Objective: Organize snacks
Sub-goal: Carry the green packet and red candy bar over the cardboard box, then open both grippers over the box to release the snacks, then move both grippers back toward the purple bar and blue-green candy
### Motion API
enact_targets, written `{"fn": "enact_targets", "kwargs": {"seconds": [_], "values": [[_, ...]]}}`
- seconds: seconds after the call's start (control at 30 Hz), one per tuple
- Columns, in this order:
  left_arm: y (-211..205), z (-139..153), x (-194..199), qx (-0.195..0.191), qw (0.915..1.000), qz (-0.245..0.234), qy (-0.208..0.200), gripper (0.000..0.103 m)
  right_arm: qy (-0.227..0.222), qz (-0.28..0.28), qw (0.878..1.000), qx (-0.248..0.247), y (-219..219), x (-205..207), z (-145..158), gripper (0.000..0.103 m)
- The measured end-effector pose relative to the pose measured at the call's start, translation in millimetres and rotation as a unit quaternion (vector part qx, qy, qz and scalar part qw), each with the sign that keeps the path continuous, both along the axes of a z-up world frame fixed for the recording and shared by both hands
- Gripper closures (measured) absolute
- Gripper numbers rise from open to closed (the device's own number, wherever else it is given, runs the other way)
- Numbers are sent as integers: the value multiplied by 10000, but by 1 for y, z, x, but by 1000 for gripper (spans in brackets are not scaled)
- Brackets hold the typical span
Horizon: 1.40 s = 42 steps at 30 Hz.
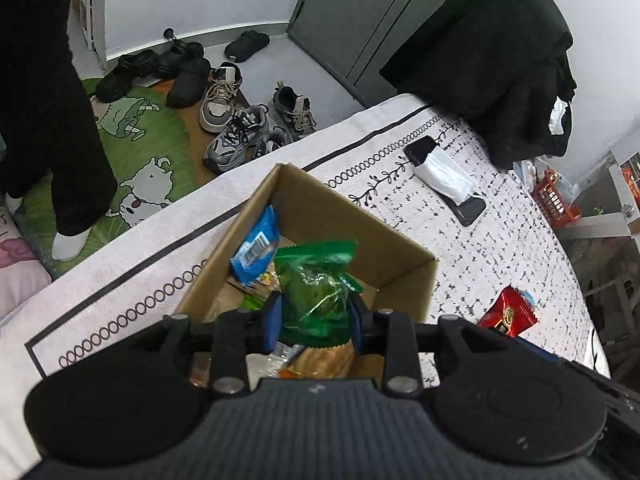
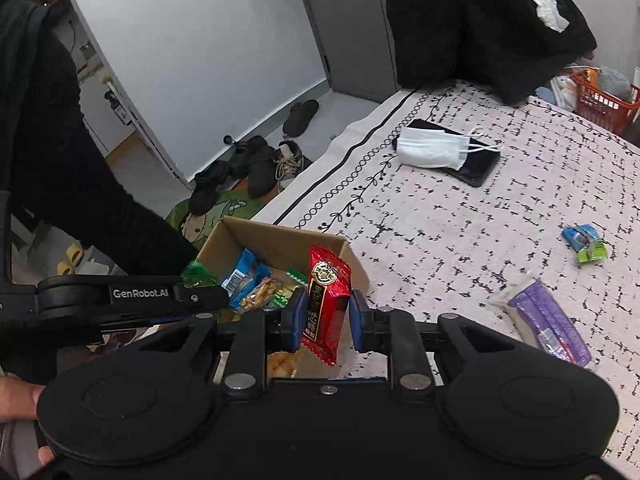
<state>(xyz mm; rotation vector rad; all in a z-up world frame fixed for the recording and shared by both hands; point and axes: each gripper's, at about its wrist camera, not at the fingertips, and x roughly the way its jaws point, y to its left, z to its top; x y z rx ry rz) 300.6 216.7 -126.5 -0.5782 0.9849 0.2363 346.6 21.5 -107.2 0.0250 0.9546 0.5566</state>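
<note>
An open cardboard box (image 1: 360,216) (image 2: 280,236) sits on the patterned white bedspread (image 2: 480,240) near its edge. Several snacks lie inside, among them a blue packet (image 1: 256,248) (image 2: 244,276). My left gripper (image 1: 316,316) hangs over the box, its blue pads shut on a green snack packet (image 1: 316,284) that stands upright between them. In the right wrist view that packet (image 2: 198,274) shows at the box's left wall. My right gripper (image 2: 326,318) is shut on a red snack packet (image 2: 326,300) above the box's near right corner.
Loose on the bedspread lie a purple packet (image 2: 548,320) and a small blue and green packet (image 2: 584,242). Farther back are a face mask (image 2: 432,148) on a phone (image 2: 480,168), a black garment (image 2: 480,20) and an orange basket (image 2: 604,104). Shoes (image 1: 224,100) and a person's legs (image 1: 52,120) are on the floor.
</note>
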Motion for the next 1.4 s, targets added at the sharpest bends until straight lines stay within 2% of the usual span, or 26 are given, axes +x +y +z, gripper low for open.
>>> {"fn": "enact_targets", "kwargs": {"seconds": [0.17, 0.3, 0.57, 0.67, 0.87, 0.97, 1.2, 1.33, 1.4], "values": [[8, -1, -1, 7, 10000, -41, 37, 54, 75, 125, 9999, -24, 14, -2, -3, 80], [15, 1, -4, 33, 10000, -21, 38, 48, 170, 190, 9997, -35, 23, -7, -6, 80], [21, 7, -18, 127, 9999, 65, 54, 31, 351, 326, 9988, -91, 35, -18, -14, 77], [20, 10, -25, 165, 9998, 74, 89, 27, 331, 263, 9989, -177, 34, -22, -13, 66], [13, 18, -37, 306, 9994, 9, 149, 16, 208, 141, 9994, -234, 20, -29, -3, 58], [6, 20, -41, 344, 9991, -66, 231, 15, 184, 68, 9993, -309, 10, -32, -2, 53], [-15, 31, -48, 458, 9985, -246, 159, 7, 122, -98, 9991, -398, -18, -37, 4, 48], [-30, 36, -51, 524, 9981, -293, 136, 0, 26, -193, 9990, -398, -39, -38, 11, 39], [-37, 40, -52, 551, 9980, -292, 99, 0, -4, -222, 9991, -373, -50, -38, 14, 33]]}}
